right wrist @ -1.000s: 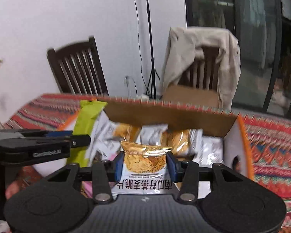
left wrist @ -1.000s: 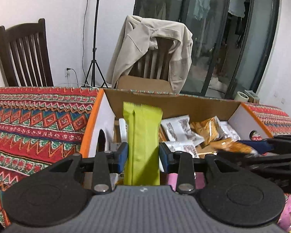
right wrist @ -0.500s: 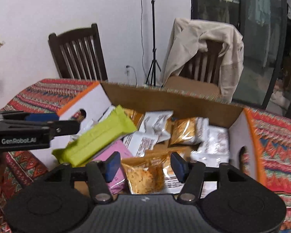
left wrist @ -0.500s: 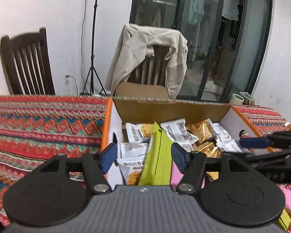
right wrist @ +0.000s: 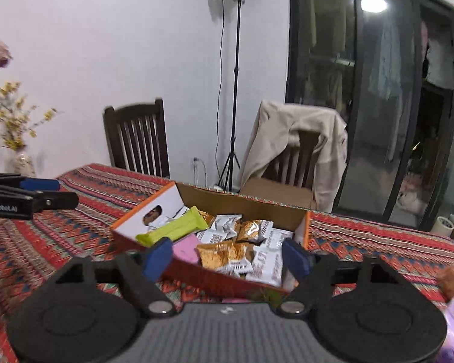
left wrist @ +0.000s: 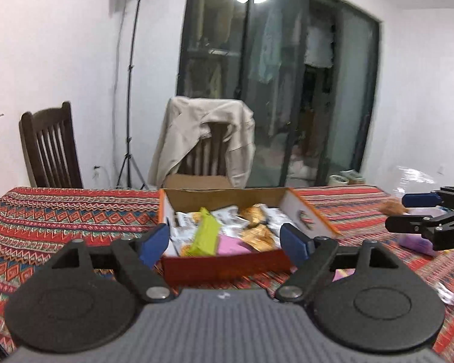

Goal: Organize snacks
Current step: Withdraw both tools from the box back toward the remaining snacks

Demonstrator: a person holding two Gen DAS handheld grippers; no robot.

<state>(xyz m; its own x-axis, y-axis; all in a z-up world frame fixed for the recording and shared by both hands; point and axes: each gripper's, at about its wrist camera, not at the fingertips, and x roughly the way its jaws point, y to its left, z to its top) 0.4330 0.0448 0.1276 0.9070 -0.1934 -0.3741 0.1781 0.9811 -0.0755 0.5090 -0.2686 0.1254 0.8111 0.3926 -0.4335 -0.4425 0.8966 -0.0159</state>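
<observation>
An open cardboard box [left wrist: 305, 216] [right wrist: 142, 214] on the patterned tablecloth holds several snack packets. A lime-green bar [left wrist: 205, 236] [right wrist: 174, 227] lies in its left part, beside a pink pack [left wrist: 231, 246] [right wrist: 184, 249] and a golden oat-chip packet [right wrist: 224, 254] [left wrist: 258, 236]. My left gripper [left wrist: 225, 243] is open and empty, pulled back in front of the box. My right gripper [right wrist: 227, 255] is open and empty, also in front of the box. Each gripper shows at the edge of the other's view.
Loose snacks lie on the table right of the box: a purple pack [left wrist: 416, 243], a brown item [left wrist: 392, 205] [right wrist: 452, 278]. Two wooden chairs [left wrist: 50, 148] [right wrist: 136, 142] stand behind the table, one draped with a beige jacket [left wrist: 202, 139]. A light stand [right wrist: 234, 90] and a flower vase [right wrist: 22, 163] stand further back.
Both grippers opened and let go: the green bar and the golden packet dropped into the box. Both grippers then drew back and up, away from the box.
</observation>
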